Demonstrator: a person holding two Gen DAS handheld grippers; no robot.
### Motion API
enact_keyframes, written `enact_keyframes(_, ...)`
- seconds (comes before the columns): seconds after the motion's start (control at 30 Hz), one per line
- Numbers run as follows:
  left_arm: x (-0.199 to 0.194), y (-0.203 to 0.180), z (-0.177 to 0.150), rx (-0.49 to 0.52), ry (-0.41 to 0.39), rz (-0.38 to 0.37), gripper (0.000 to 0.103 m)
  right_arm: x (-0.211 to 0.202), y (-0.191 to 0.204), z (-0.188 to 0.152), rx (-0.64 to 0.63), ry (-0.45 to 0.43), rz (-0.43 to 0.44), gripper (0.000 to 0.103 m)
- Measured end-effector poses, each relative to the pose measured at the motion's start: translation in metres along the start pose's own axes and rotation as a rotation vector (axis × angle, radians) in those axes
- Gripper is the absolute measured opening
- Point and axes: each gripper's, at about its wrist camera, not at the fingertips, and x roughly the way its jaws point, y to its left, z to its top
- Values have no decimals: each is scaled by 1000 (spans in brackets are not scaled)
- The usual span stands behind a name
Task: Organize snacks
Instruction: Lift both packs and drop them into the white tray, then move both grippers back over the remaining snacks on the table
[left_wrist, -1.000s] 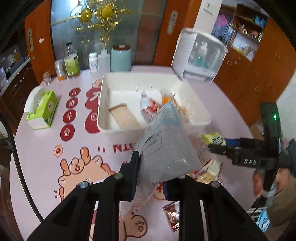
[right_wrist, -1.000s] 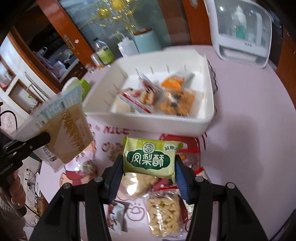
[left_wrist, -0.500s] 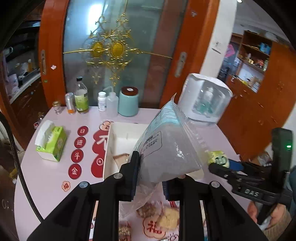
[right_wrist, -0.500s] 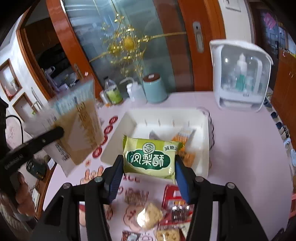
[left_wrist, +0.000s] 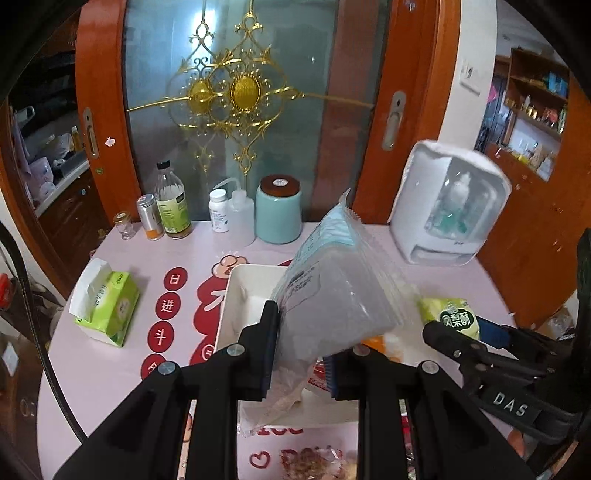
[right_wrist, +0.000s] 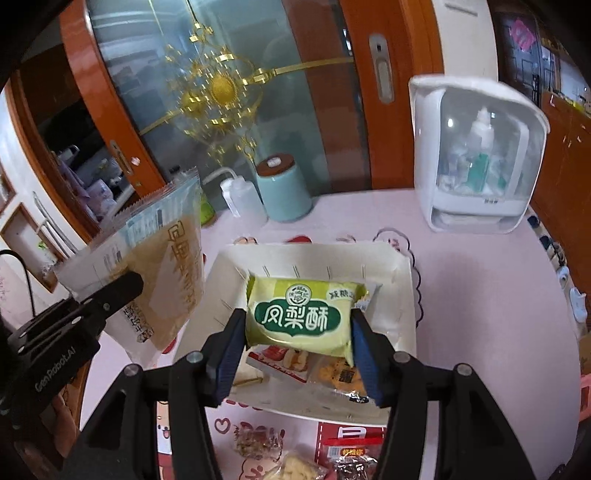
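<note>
My left gripper is shut on the lower corner of a translucent grey snack bag, which stands up above the near end of the white tray. In the right wrist view that bag shows a tan printed front at the left. My right gripper holds a green pineapple-cake packet crosswise over the tray. Its jaws are opening, and both pads still touch the packet's ends. Several snack packets lie in the tray below it.
A green tissue box sits at the table's left. Bottles, a teal canister and a white dispenser cabinet line the far edge before a glass door. Loose snacks and a red packet lie in front of the tray.
Both grippers have risen and tilted up with their packets. The green packet now hangs over the tray instead of in front of it, and the right jaws stand slightly wider.
</note>
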Motion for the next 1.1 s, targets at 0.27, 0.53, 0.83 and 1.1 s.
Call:
enact_keyframes(0.27,3,-11,-13,115,-40,120,93,39,0,-15,-29,123,-26,74)
enact_keyframes(0.53,-7,-12,-27,154,-26,138,93,43,-3,-27,12,166,-41,80)
enact_keyframes(0.83,-21,-6,-41,138,-5,117,93,32,7,-40,-17,159,-54,80)
enact_keyframes(1.1,-48,0,-55,118,-7,88,94,11,15,-58,-33,149,-57,80)
